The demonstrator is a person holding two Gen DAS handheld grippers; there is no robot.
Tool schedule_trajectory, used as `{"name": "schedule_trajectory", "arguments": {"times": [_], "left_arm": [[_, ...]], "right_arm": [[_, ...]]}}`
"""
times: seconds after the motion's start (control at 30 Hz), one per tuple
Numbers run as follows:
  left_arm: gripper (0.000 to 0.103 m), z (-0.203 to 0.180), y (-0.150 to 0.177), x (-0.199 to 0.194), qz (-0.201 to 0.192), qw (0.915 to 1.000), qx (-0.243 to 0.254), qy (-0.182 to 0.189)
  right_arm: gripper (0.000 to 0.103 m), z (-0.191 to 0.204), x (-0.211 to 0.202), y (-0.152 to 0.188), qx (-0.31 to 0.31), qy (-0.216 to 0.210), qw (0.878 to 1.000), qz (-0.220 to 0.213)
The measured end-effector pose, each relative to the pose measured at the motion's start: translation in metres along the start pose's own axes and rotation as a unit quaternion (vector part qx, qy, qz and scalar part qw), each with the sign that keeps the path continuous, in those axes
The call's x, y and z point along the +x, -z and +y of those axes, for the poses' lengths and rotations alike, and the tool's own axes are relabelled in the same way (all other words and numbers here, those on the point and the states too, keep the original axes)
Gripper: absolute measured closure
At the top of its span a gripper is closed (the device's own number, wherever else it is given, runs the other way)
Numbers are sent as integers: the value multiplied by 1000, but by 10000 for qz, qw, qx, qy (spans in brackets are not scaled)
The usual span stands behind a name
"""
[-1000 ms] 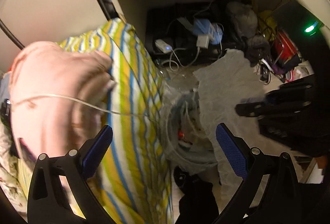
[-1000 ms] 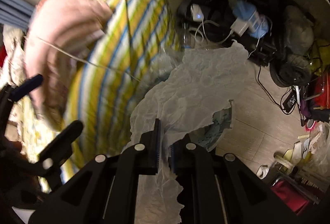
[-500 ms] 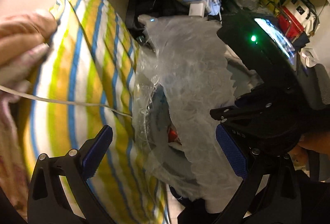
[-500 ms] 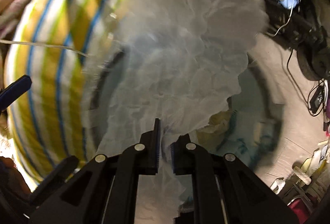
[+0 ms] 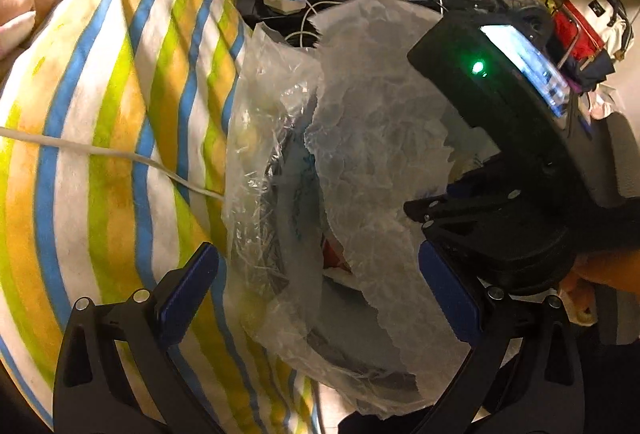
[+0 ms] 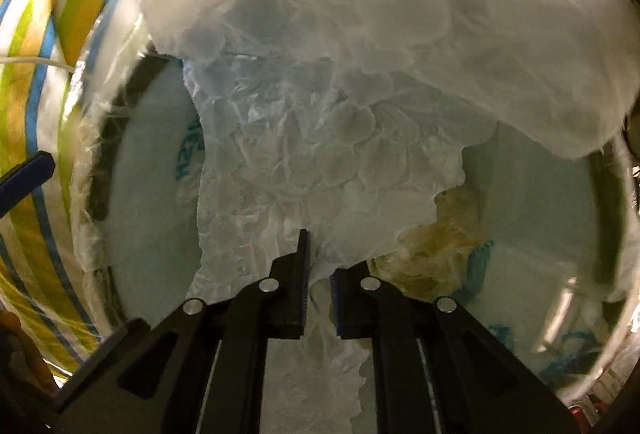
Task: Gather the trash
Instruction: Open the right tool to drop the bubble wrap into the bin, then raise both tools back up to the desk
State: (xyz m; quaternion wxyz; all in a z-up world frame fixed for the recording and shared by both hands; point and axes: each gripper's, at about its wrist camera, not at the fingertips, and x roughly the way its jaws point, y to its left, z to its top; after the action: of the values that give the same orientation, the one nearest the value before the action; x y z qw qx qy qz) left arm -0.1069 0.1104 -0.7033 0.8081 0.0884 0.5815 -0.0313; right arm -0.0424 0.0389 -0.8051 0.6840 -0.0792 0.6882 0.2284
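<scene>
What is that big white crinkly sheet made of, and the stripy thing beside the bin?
The white sheet looks like thin foam wrap or crinkled tissue paper: matte, slightly see-through, with torn, ragged edges. Which of the two is hard to tell. The stripy thing looks like soft woven cloth, maybe a pillow cover: dull, fuzzy, with gentle folds. The bin liner seems clear thin plastic, shiny and wrinkled.

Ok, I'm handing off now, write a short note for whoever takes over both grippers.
Right gripper: jaws just opening, crumpled white paper sheet between the pads, no longer pinched.
Left gripper: open, empty, beside the striped bedding.
The sheet hangs over the lined trash bin, which already holds rubbish.
Done: paper brought to the bin.
Left: let it drop in, then fetch more trash.
</scene>
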Motion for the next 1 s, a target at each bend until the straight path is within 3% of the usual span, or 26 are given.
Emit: {"name": "schedule_trajectory", "arguments": {"times": [0.13, 0.2, 0.33, 0.43, 0.6, 0.83, 1.0], "left_arm": [[6, 15, -3, -17, 4, 10000, 17, -93], [6, 23, -6, -29, 17, 9999, -45, -120], [6, 39, -16, -63, -59, 9998, -125, -161], [6, 48, -26, -92, -126, 9996, -182, -158], [6, 53, -54, -153, -364, 9991, -227, -60], [6, 47, -108, -263, -974, 9950, -78, 204], [6, 33, -150, -345, -1592, 9855, 296, 500]], "right_arm": [[35, 6, -26, 1, 91, 210, 9996, -190], [18, 1, -45, 1, 263, 142, 9992, -256], [17, 0, -87, 1, 399, 250, 9980, -424], [11, 5, -131, 4, 404, 565, 9951, -708], [11, -1, -227, 12, 671, 922, 9849, -1299], [11, 6, -374, 18, 1346, 1168, 9584, -2230], [11, 11, -466, 28, 1668, 1312, 9354, -2827]]}}
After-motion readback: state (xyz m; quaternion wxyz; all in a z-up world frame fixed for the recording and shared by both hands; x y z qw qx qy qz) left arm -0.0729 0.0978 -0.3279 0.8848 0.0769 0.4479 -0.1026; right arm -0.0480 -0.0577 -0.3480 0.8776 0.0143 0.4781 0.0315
